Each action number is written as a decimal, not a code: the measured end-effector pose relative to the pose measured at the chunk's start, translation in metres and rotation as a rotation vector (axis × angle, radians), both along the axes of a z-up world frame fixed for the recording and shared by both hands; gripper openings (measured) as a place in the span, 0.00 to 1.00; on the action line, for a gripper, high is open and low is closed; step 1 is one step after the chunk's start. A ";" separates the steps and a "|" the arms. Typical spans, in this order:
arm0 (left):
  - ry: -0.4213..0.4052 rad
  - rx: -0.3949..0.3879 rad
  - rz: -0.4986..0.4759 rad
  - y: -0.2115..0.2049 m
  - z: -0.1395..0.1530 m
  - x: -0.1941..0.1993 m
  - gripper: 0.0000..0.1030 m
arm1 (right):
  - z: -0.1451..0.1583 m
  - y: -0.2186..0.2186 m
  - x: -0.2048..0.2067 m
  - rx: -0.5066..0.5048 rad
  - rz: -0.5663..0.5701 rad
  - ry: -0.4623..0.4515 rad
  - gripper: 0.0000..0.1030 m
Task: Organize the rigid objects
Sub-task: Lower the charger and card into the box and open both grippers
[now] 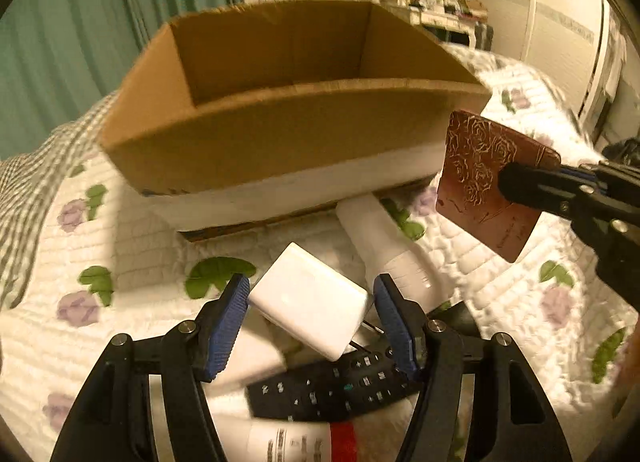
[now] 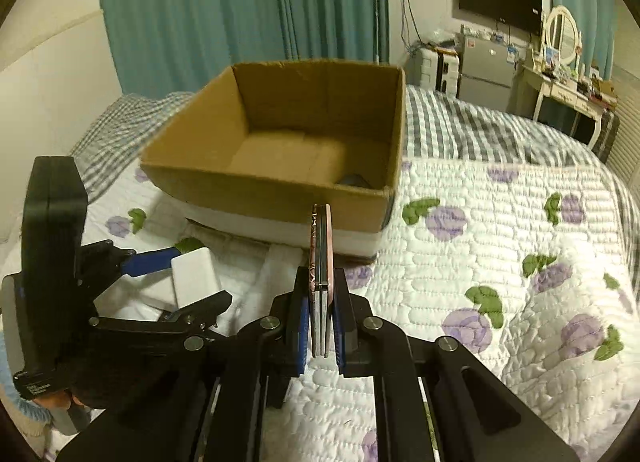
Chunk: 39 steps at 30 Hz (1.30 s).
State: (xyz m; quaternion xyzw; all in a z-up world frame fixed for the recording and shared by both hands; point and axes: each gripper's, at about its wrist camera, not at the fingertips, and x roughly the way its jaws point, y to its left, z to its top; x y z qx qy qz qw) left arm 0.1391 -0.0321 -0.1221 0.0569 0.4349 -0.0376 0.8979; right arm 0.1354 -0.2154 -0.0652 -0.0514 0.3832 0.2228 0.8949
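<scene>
While the left claw (image 1: 310,312) clamps a white charger block (image 1: 308,302) above the bed (image 2: 480,262), the right claw (image 2: 320,326) pinches a rose-patterned case (image 2: 322,262); the cardboard box (image 2: 288,149) sits at twelve o'clock.

A dark object (image 2: 352,179) in the cardboard box's (image 2: 280,197) far corner sat half hidden behind the near wall, too small to identify. The black remote control (image 1: 332,386) lay partly covered by the white charger block (image 1: 308,302). A labelled tube (image 1: 288,442) was cut off by the frame's bottom edge, its print unreadable.
</scene>
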 end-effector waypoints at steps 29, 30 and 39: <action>-0.104 -0.024 0.011 0.027 0.074 0.153 0.63 | 0.076 0.037 0.152 -0.018 0.133 -0.147 0.09; -0.099 -0.020 0.014 0.028 0.070 0.156 0.63 | 0.070 0.038 0.156 -0.024 0.139 -0.139 0.09; -0.096 -0.011 0.033 0.027 0.069 0.157 0.66 | 0.050 0.039 0.162 -0.046 0.141 -0.100 0.09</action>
